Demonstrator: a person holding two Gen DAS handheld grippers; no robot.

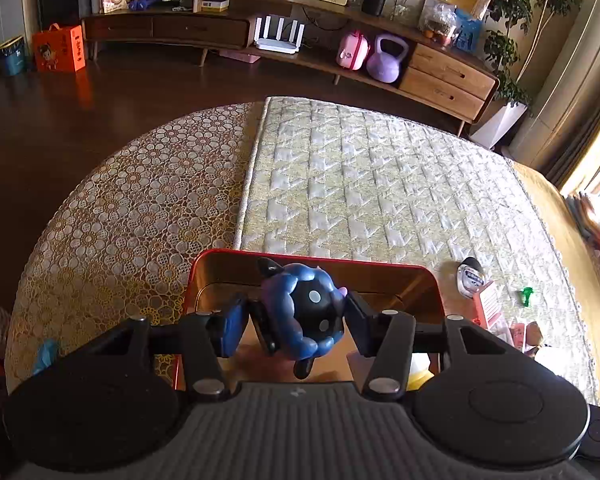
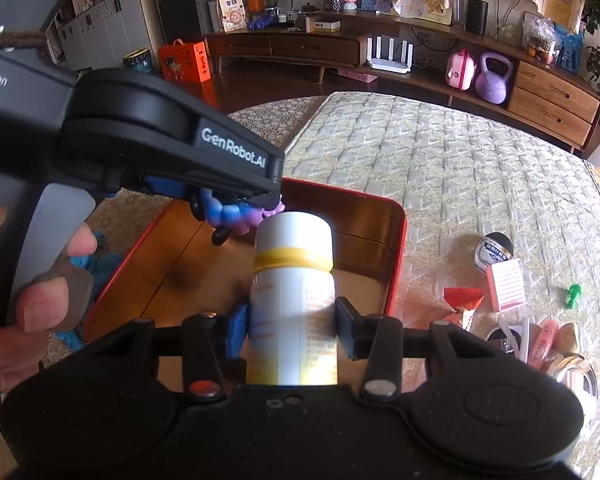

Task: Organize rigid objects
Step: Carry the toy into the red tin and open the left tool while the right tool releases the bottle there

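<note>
One red tin (image 2: 396, 248), one blue toy (image 1: 300, 312), one white bottle (image 2: 291, 304), two tools

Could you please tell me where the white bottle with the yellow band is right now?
The white bottle is centre in the right wrist view, clamped in the right gripper above the red tin.

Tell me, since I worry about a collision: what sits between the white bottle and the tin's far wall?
In the right wrist view, only the bare floor of the red tin lies beyond the white bottle; the blue toy, held above, hangs off to the left.
</note>
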